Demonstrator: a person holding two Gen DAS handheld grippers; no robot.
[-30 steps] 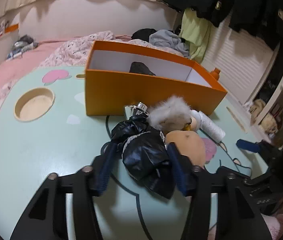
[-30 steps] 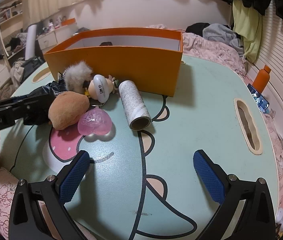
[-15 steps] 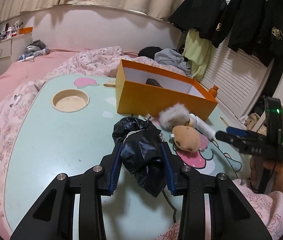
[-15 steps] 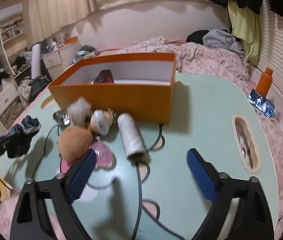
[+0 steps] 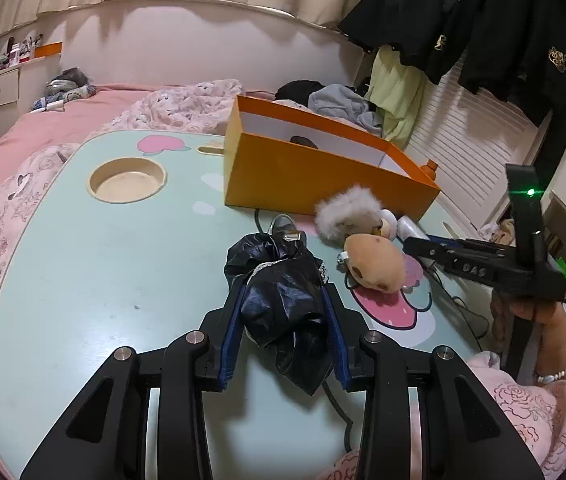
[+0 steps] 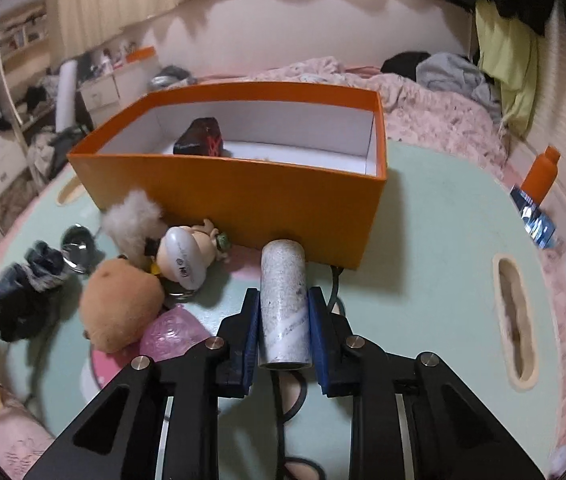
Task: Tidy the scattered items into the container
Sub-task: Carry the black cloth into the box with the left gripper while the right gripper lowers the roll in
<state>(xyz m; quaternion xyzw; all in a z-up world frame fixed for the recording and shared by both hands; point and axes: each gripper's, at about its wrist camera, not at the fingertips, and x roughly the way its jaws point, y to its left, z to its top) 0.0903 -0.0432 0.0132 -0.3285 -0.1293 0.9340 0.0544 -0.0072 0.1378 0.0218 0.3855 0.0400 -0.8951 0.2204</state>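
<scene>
My left gripper (image 5: 283, 300) is shut on a crumpled black bag (image 5: 283, 296) and holds it above the pale green table. My right gripper (image 6: 283, 304) is shut on a speckled grey-white roll (image 6: 285, 312) that points at the orange box (image 6: 243, 184). The box holds a dark object (image 6: 201, 142). Beside the roll lie a tan plush (image 6: 121, 306), a pink ball (image 6: 171, 332), a white-headed doll (image 6: 185, 258) and a fluffy pompom (image 6: 133, 220). The box (image 5: 303, 176), plush (image 5: 375, 262) and pompom (image 5: 347, 214) also show in the left wrist view.
A silver cap (image 6: 77, 246) lies left of the pompom. The table has a round cup recess (image 5: 129, 180) and a slot (image 6: 513, 324). A black cable (image 6: 335, 280) runs under the roll. An orange bottle (image 6: 541, 172) stands off the right edge. Bedding lies behind.
My right gripper moved in and closed on the grey-white roll, which lay loose on the table before. My left gripper still holds the black bag, lifted clear of the pile.
</scene>
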